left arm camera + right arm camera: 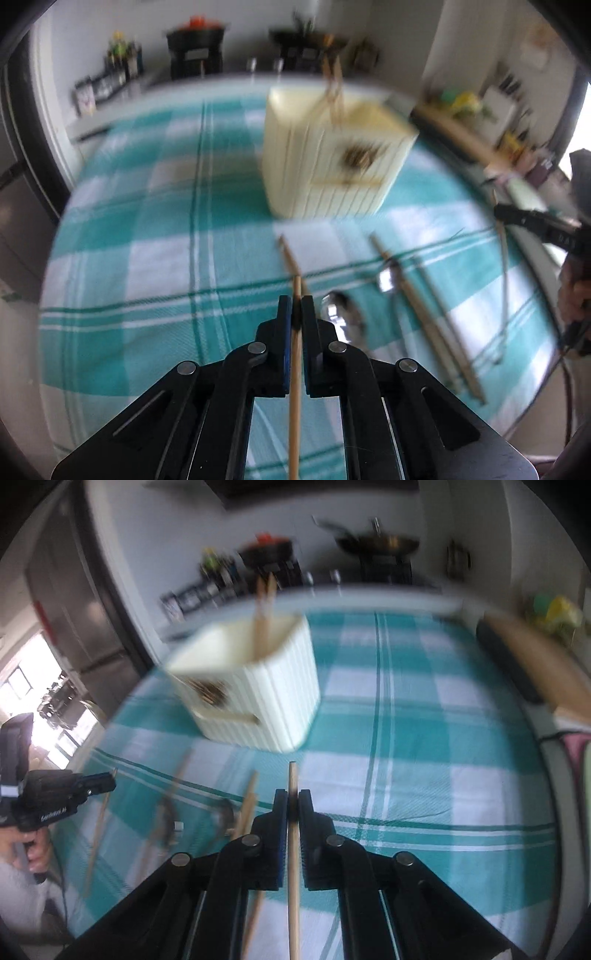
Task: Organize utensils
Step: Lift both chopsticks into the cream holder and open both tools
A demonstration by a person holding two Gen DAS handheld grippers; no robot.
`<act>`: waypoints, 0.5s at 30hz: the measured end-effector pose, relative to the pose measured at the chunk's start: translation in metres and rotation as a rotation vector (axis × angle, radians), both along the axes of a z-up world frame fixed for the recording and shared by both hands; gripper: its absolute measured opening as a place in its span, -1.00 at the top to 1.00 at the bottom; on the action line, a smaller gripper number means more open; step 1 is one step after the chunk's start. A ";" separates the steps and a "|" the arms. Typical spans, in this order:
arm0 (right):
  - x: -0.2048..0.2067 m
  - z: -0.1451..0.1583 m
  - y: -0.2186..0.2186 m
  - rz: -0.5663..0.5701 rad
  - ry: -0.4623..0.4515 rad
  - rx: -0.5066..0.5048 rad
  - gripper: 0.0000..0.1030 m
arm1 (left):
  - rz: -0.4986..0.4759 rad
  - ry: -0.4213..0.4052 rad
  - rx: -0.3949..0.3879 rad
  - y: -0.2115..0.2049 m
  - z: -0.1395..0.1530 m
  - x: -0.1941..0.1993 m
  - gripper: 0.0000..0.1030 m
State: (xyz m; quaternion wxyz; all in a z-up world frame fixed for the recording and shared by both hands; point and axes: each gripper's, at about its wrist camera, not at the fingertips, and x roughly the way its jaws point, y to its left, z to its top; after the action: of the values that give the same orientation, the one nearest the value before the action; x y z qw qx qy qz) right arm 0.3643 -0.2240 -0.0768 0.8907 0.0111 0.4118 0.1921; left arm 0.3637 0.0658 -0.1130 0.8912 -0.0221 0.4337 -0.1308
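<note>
I am clamping my left tool (295, 308) fully down on one chopstick (294, 369), and my right tool (292, 805) on another chopstick (293, 849). The cream holder (332, 158) is sitting at twelve o'clock on the checked desk (147, 221), with loose utensils (417, 302) lying at three o'clock. Each stick is sticking out both ways, so I am risking it pivoting and catching the holder's rim.
</note>
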 end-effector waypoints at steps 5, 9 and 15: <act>-0.055 0.059 -0.006 0.017 -0.147 0.021 0.89 | -0.007 -0.152 -0.047 0.012 0.058 -0.051 0.94; -0.085 0.087 -0.009 0.015 -0.233 0.040 0.88 | -0.003 -0.239 -0.059 0.021 0.089 -0.078 0.94; -0.100 0.117 -0.004 0.004 -0.342 0.042 0.89 | 0.023 -0.304 -0.084 0.031 0.115 -0.088 0.94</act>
State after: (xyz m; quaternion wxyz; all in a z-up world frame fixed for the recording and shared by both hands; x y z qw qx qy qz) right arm 0.2647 -0.2278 0.0400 0.9470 -0.0041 0.2502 0.2013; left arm 0.2760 0.0965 0.0017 0.9463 -0.0440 0.2877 -0.1405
